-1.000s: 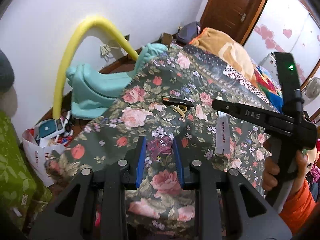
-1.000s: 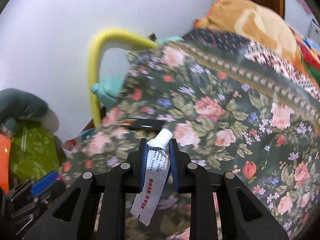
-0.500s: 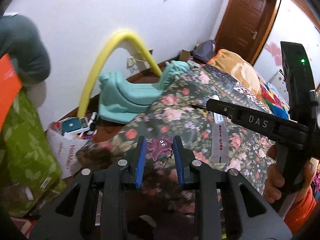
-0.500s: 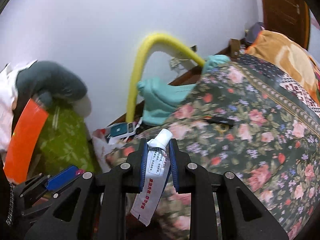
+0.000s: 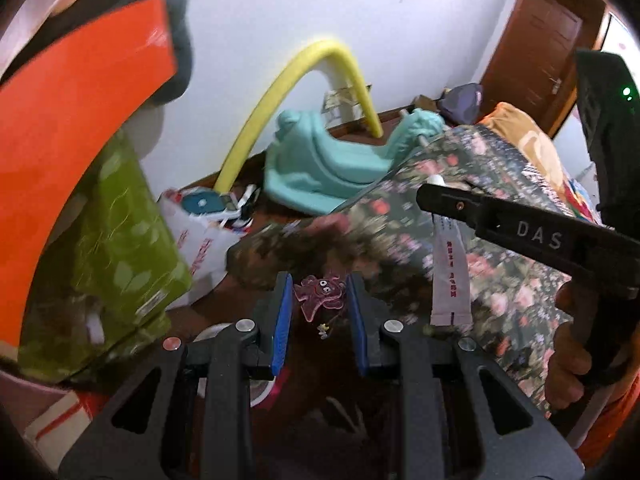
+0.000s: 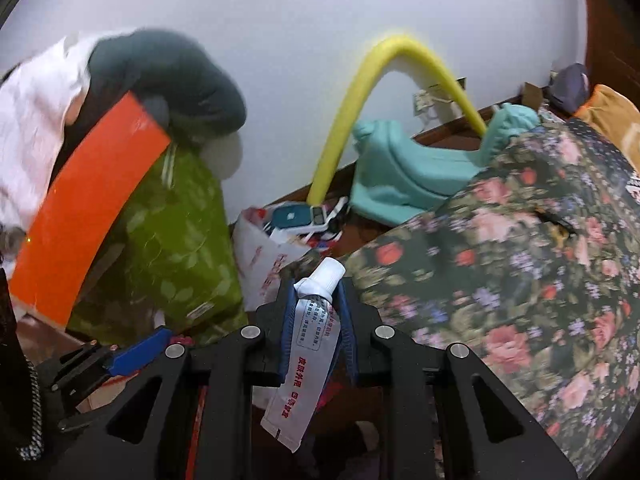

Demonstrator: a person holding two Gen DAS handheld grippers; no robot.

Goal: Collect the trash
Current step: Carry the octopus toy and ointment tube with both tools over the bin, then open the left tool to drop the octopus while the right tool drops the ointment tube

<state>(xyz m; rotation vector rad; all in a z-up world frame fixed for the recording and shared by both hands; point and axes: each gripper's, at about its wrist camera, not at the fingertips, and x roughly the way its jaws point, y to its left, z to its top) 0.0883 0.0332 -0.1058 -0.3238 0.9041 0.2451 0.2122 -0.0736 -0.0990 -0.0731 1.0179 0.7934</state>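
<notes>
My left gripper [image 5: 319,294] is shut on a small purple cartoon wrapper [image 5: 320,294] and holds it in the air off the end of the floral bed. My right gripper [image 6: 316,292] is shut on a flattened white ointment tube [image 6: 306,344] with a white cap, its tail hanging down. The tube [image 5: 450,280] and the right gripper [image 5: 430,196] also show at the right of the left wrist view. The left gripper's blue finger [image 6: 136,350] shows at lower left of the right wrist view.
The floral bedspread [image 6: 520,280] fills the right. On the floor by the wall stand a white bag of clutter [image 6: 272,252], a green leaf-print bag [image 6: 176,248], a teal plastic toy [image 6: 412,168] and a yellow foam tube [image 6: 360,96]. An orange panel [image 5: 68,128] is close at left.
Both grippers have swung left and away from the bed with their items still held. The floor clutter, green bag and orange panel now loom larger.
</notes>
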